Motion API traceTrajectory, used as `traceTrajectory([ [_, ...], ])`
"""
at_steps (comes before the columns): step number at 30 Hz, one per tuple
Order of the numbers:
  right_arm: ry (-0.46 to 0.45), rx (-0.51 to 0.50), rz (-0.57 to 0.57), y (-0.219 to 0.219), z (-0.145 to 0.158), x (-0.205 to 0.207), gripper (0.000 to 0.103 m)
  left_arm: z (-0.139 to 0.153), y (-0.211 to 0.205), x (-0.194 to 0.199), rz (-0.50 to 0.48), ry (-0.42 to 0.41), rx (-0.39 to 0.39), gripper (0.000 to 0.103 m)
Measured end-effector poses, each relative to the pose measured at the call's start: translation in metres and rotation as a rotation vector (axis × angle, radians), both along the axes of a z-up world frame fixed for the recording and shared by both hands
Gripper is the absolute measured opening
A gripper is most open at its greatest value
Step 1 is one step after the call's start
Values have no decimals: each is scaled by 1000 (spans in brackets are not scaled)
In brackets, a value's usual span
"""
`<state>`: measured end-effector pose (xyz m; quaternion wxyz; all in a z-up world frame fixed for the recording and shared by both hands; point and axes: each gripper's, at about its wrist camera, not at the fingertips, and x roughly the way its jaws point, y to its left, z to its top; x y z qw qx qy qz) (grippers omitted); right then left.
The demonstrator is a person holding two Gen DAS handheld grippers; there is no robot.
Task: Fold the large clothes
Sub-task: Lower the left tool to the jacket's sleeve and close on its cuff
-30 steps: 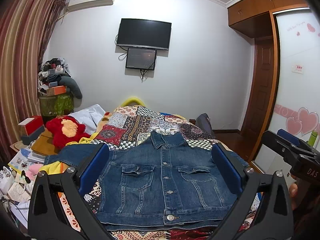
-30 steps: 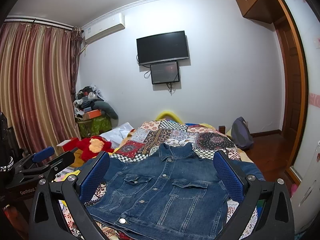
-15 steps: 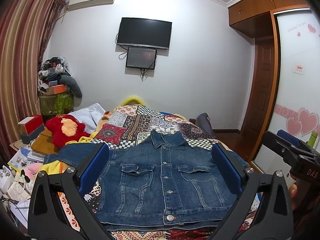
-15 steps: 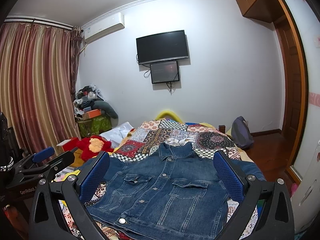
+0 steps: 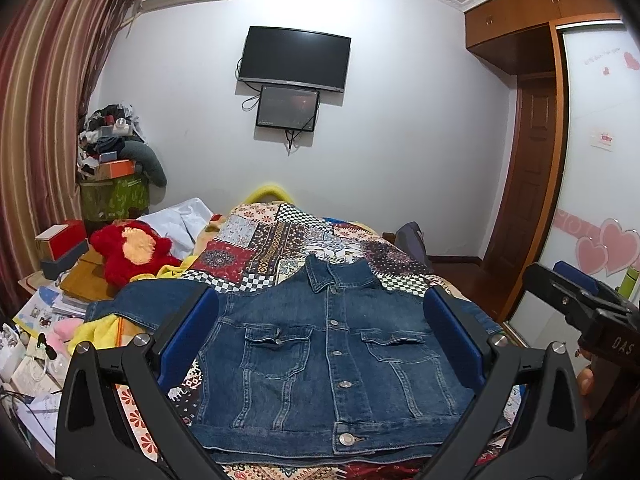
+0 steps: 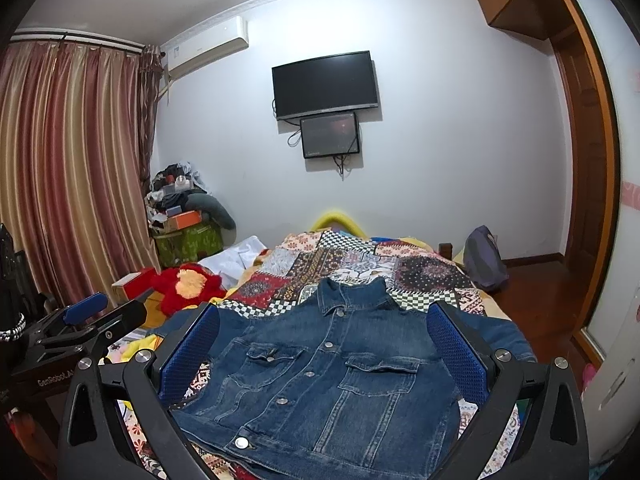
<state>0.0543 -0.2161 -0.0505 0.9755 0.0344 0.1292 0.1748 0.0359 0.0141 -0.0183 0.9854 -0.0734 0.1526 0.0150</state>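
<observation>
Blue denim jacket (image 5: 332, 360) flat on patchwork bedspread (image 5: 280, 240), front up, buttoned, collar toward far wall, sleeves out to both sides. Left gripper (image 5: 324, 344) with blue-padded fingers spread wide, hovering above jacket near hem, holding nothing. Right gripper (image 6: 320, 356) likewise spread wide and empty, above jacket's hem side; also visible at right edge of left wrist view (image 5: 576, 300). Red plush toy (image 5: 132, 252) beside bed on left. Black wall-mounted television (image 6: 326, 84) on far white wall.
</observation>
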Motion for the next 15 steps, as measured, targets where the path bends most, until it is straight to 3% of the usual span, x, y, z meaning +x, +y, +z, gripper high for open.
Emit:
traceTrajectory([
  [7,29,-18,20,14,0,36,103,-6,20,27,40,24,5,103],
  [15,84,-51,32,40,-8,103,103,-22,65,86,125,91,2,103],
])
